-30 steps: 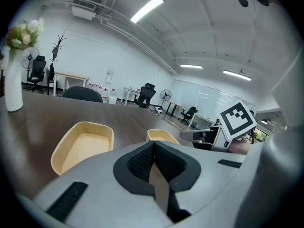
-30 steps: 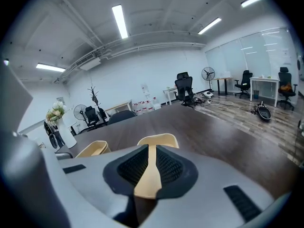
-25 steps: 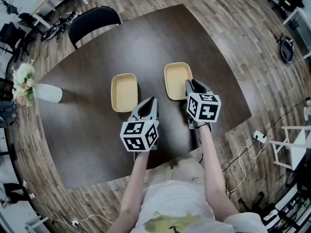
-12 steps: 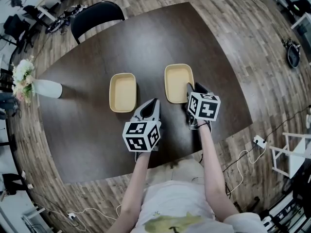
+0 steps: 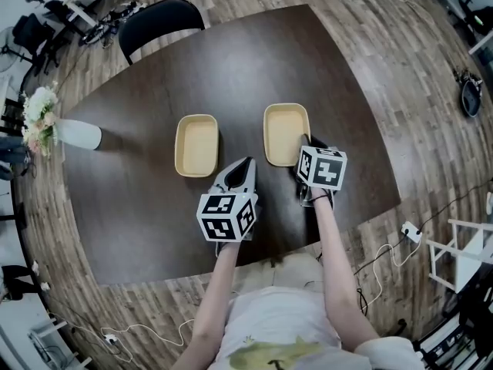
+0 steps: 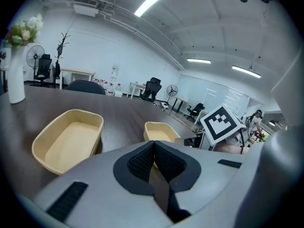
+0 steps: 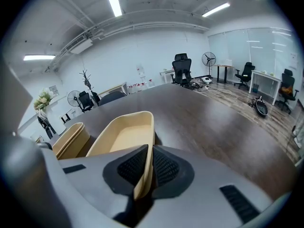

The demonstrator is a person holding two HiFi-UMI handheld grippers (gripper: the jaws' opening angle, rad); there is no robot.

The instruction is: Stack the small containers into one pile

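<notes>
Right gripper view: pinches near wall of right container with right gripper, jaws just closing. Head view: holds left gripper clenched, empty, near left container; 2 containers apart on table

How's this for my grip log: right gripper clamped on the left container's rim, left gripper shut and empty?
Wrong container: the right gripper, its jaws just closed further, clamps the rim of the right container, per the right gripper view. The left gripper is indeed shut and empty.
</notes>
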